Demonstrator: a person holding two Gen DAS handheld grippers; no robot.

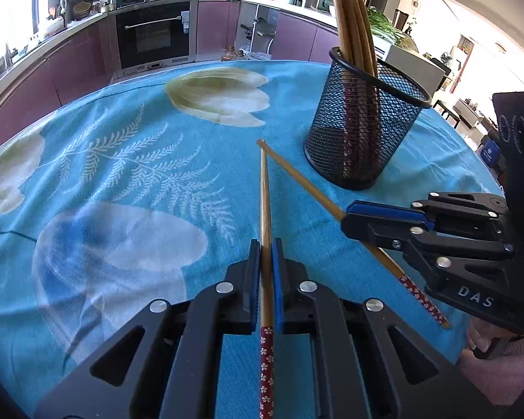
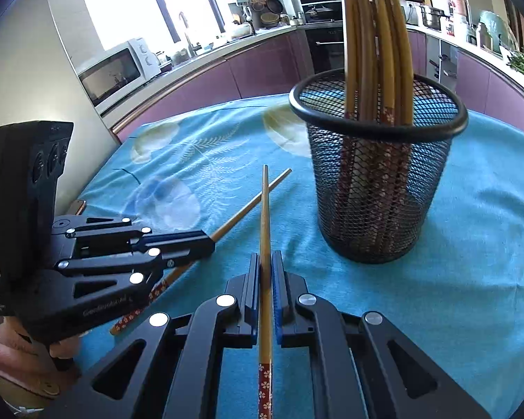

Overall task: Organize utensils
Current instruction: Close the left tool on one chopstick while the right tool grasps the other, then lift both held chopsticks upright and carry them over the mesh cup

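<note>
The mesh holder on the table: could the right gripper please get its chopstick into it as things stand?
Probably yes. The right gripper is shut on a chopstick, and the mesh holder stands just ahead to its right with bare cloth between. The chopsticks already inside lean together, leaving part of the mouth open.

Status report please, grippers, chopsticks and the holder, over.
Left gripper shut on one chopstick. Right gripper shut on the other chopstick. Tips crossing. Mesh holder upright, part full, path clear.

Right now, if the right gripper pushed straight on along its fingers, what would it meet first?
Likely the blue tablecloth, just left of the mesh holder. The right gripper, shut on a chopstick, points downward; depth is uncertain.
</note>
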